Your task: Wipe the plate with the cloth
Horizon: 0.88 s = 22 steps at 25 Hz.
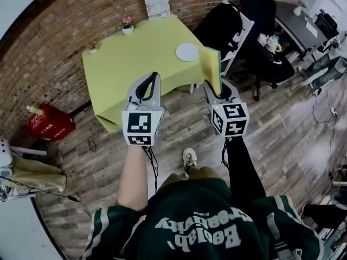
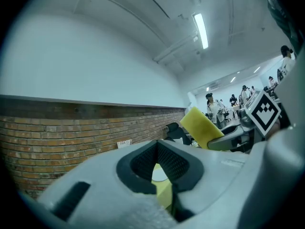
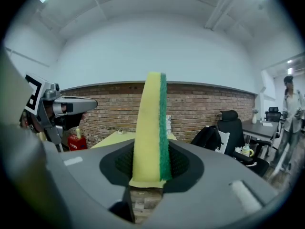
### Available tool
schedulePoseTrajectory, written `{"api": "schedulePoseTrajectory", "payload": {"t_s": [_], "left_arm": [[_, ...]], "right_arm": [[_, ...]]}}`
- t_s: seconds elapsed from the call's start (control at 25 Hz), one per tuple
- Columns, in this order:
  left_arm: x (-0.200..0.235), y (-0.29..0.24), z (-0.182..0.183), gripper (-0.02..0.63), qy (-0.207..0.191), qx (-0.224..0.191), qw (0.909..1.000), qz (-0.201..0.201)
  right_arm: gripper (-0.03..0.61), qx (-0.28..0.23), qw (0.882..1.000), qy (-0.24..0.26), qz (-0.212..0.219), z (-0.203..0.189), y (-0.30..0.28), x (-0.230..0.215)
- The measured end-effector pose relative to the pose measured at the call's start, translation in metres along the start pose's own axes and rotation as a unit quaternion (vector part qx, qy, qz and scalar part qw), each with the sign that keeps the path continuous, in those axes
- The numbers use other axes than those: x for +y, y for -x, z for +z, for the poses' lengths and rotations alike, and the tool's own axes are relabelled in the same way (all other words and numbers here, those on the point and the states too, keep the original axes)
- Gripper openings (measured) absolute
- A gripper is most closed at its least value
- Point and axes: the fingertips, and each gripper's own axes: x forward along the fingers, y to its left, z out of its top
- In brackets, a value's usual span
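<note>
A brick wall (image 1: 65,20) backs a green table (image 1: 135,64) on plank flooring (image 1: 282,134).

— How's the light?
— Bright, even; long white ceiling tube lamps (image 2: 201,30) glare overhead, shadows are soft.
— Sharp?
— The yellow-and-green sponge (image 3: 148,128) is crisp; my left tool (image 2: 159,149) blurs near the lens. Fisheye bends the red brick wall (image 1: 59,31); corners go black.

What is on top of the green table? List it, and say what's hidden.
A white plate, a small potted flower, a printed card at the far edge, and a tiny unidentifiable object. The sponge in the right gripper covers the table's near right corner.
</note>
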Motion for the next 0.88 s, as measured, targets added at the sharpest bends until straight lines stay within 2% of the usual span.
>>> {"api": "schedulePoseTrajectory", "payload": {"t_s": [0.28, 0.52, 0.76, 0.88], "left_arm": [[0.013, -0.069, 0.003, 0.006, -0.004, 0.003, 0.9999, 0.012], [0.015, -0.111, 0.0, 0.006, -0.004, 0.003, 0.9998, 0.019], [0.022, -0.135, -0.006, 0.006, -0.007, 0.01, 0.9996, 0.024], [0.03, -0.146, -0.008, 0.006, -0.006, 0.012, 0.9995, 0.028]], "right_arm": [[0.123, 0.002, 0.999, -0.022, 0.033, 0.016, -0.056, -0.038], [0.123, -0.002, 0.999, 0.024, 0.029, 0.022, -0.088, -0.067], [0.123, -0.008, 0.998, 0.067, 0.02, 0.022, -0.112, -0.077], [0.124, -0.012, 0.997, 0.073, 0.023, 0.023, -0.125, -0.079]]}}
